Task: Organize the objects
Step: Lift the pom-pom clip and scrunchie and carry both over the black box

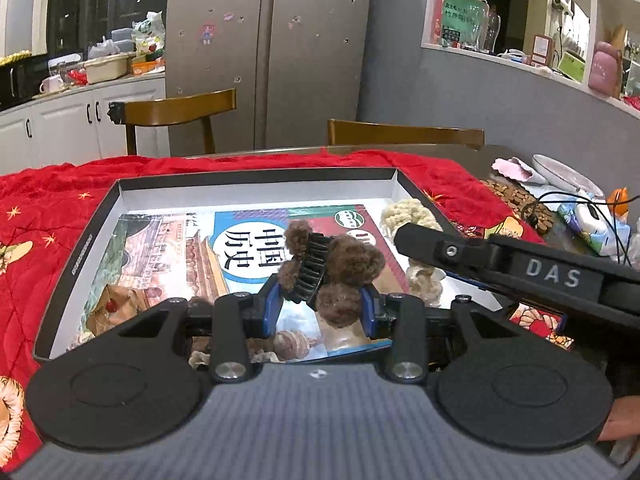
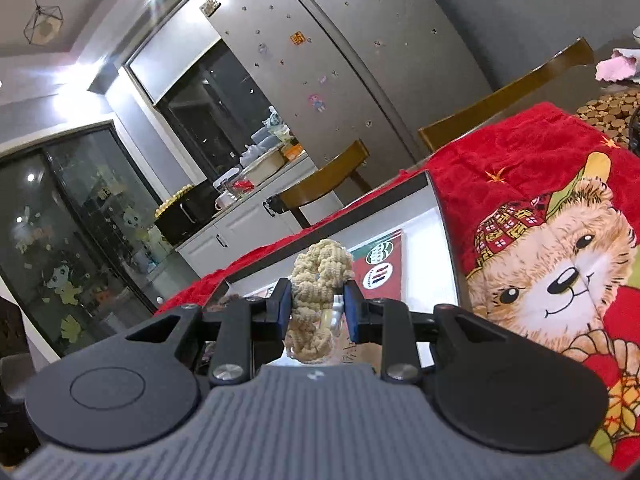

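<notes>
My left gripper (image 1: 322, 306) is shut on a brown fuzzy hair claw clip (image 1: 332, 268) with black teeth, held above a shallow black-rimmed box (image 1: 80, 248) that holds a Chinese history book (image 1: 248, 248). My right gripper (image 2: 316, 300) is shut on a cream fuzzy hair clip (image 2: 316, 280); it shows in the left wrist view (image 1: 408, 216) over the box's right side, with the right gripper's body (image 1: 520, 272) reaching in from the right.
The box lies on a red blanket (image 1: 40, 208) with a bear print (image 2: 552, 264). Two wooden chairs (image 1: 180, 108) stand behind the table. A plate (image 1: 564, 172), pink cloth and wooden coasters (image 1: 516, 196) lie at the right. A fridge (image 1: 272, 40) stands behind.
</notes>
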{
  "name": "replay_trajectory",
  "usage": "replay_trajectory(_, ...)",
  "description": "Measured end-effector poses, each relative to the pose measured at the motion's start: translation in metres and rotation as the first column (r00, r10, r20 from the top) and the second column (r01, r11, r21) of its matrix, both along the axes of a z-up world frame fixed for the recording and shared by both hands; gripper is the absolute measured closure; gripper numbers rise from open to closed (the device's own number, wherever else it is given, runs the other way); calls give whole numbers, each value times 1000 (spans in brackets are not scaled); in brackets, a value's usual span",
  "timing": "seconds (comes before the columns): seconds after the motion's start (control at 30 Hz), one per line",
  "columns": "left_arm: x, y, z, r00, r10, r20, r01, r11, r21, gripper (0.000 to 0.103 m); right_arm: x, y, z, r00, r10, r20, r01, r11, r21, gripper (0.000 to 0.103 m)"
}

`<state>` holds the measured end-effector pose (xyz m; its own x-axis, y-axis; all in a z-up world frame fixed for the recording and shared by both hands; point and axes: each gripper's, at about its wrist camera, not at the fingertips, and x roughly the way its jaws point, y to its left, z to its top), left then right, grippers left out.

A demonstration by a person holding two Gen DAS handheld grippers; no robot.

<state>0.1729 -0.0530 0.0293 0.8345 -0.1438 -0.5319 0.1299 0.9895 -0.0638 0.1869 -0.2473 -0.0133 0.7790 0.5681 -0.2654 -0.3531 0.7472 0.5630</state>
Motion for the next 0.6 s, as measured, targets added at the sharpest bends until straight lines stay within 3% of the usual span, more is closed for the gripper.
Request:
replay_trajectory(0.13,-2,-6,-2,1000,6,30,-8,998,62,58,-2,3,0,1000,1,2,-1,1000,-10,71)
replay_trajectory(0.6,5,1,-7,1000,26,11,-26,998,54,58,-1,3,4,1000,17,3,-17,1000,-11,71)
